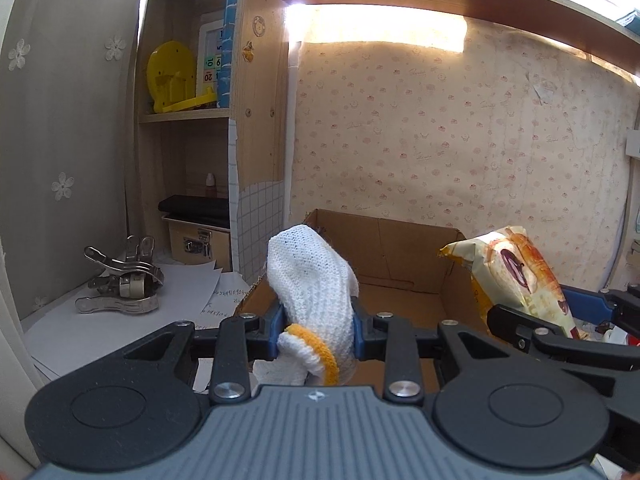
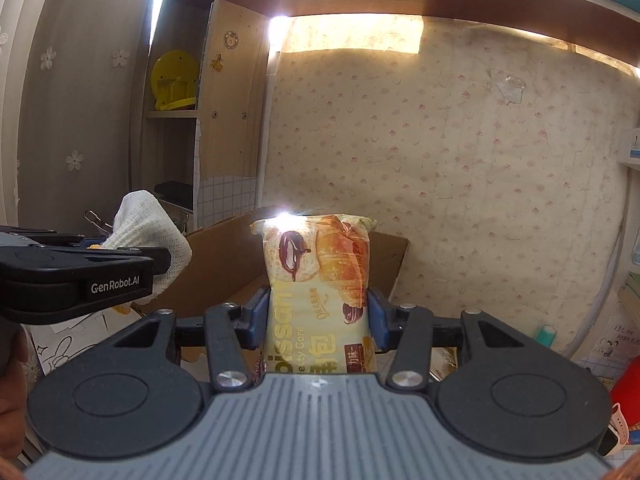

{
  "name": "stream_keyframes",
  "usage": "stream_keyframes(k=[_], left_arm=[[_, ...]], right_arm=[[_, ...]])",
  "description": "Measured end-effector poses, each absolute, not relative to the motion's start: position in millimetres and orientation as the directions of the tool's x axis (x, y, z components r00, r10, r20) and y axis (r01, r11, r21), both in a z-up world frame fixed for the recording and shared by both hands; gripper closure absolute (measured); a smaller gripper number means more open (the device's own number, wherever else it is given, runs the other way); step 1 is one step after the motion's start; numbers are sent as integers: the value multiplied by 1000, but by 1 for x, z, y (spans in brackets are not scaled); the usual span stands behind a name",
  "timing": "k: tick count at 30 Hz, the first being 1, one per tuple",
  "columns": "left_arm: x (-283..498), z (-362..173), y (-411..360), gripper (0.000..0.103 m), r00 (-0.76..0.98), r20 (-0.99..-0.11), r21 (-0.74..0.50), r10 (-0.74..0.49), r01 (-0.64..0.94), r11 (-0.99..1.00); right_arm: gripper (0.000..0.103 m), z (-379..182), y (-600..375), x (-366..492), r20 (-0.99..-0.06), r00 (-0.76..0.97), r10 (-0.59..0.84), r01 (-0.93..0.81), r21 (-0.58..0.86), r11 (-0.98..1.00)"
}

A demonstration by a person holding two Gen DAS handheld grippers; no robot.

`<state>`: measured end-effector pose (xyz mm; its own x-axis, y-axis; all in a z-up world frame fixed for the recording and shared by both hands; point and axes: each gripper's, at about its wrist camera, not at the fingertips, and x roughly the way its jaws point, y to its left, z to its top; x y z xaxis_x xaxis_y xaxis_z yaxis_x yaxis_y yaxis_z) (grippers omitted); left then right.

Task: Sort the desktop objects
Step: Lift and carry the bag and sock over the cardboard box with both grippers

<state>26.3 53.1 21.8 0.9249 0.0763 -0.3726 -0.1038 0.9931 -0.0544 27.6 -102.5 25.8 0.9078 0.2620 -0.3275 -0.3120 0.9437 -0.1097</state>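
My left gripper (image 1: 319, 330) is shut on a white knitted glove (image 1: 312, 280) with a yellow cuff, which sticks up in front of an open cardboard box (image 1: 400, 248). My right gripper (image 2: 319, 322) is shut on a yellow croissant snack pack (image 2: 320, 280), held upright over the near edge of the same box (image 2: 224, 256). In the left wrist view the snack pack (image 1: 520, 276) and the right gripper (image 1: 568, 320) show at the right. The right wrist view shows the glove (image 2: 148, 232) and the left gripper (image 2: 160, 260) at the left.
Metal clips (image 1: 120, 284) lie on white paper (image 1: 100, 320) left of the box. A shelf unit (image 1: 188, 116) behind holds a yellow toy (image 1: 172, 76) and a small latched case (image 1: 198, 240). Wallpapered wall (image 1: 460, 160) stands behind the box. A red object (image 2: 626, 384) sits at the right.
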Motion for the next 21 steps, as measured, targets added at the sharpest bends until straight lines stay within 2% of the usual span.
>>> stream_keyframes(k=[21], left_arm=[[67, 25, 57, 70, 918, -393, -65, 59, -92, 994]], right_arm=[[54, 18, -90, 78, -363, 890, 275, -320, -67, 945]])
